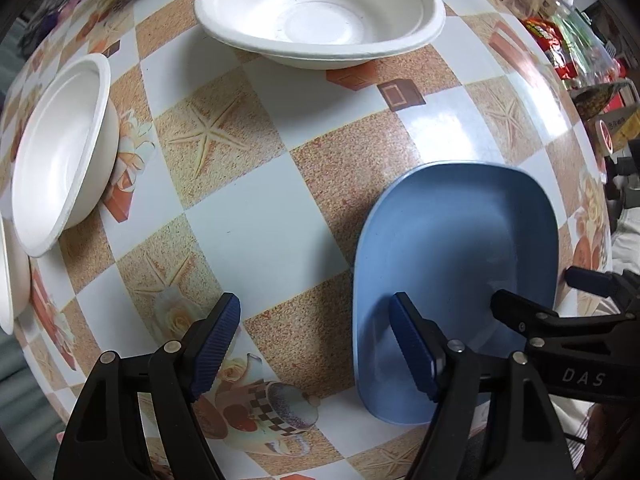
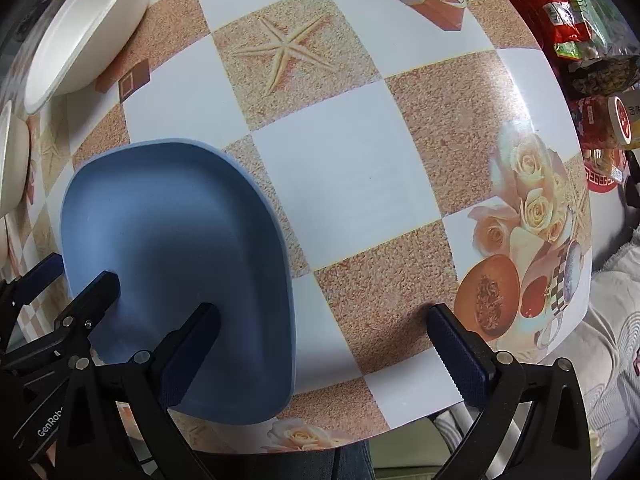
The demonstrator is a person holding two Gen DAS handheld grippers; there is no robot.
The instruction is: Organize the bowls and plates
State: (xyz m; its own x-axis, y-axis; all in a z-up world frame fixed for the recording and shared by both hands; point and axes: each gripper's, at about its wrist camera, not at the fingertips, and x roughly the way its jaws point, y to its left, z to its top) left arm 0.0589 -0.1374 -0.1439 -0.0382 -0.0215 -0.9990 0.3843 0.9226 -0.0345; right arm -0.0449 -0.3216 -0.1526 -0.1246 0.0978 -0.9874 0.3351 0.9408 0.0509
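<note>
While both grippers hang over the blue plate (image 1: pixel 452 264) at the near edge of the checkered surface (image 1: pixel 256 240), the left gripper (image 1: pixel 316 340) stands wide, its edge between its fingers, and the right gripper (image 2: pixel 320 340) likewise, nothing clamped. It looks stiff, light, slick plastic; the raised rim seems the surest hold. White bowls (image 1: pixel 320 12) sit well beyond it.

Matt blue plastic plate (image 1: pixel 460 248); matt white moulded-pulp bowls (image 1: pixel 320 12); glossy, smooth printed tablecloth (image 1: pixel 256 232); black plastic grippers (image 1: pixel 320 344) with ribbed blue pads (image 1: pixel 214 344).
</note>
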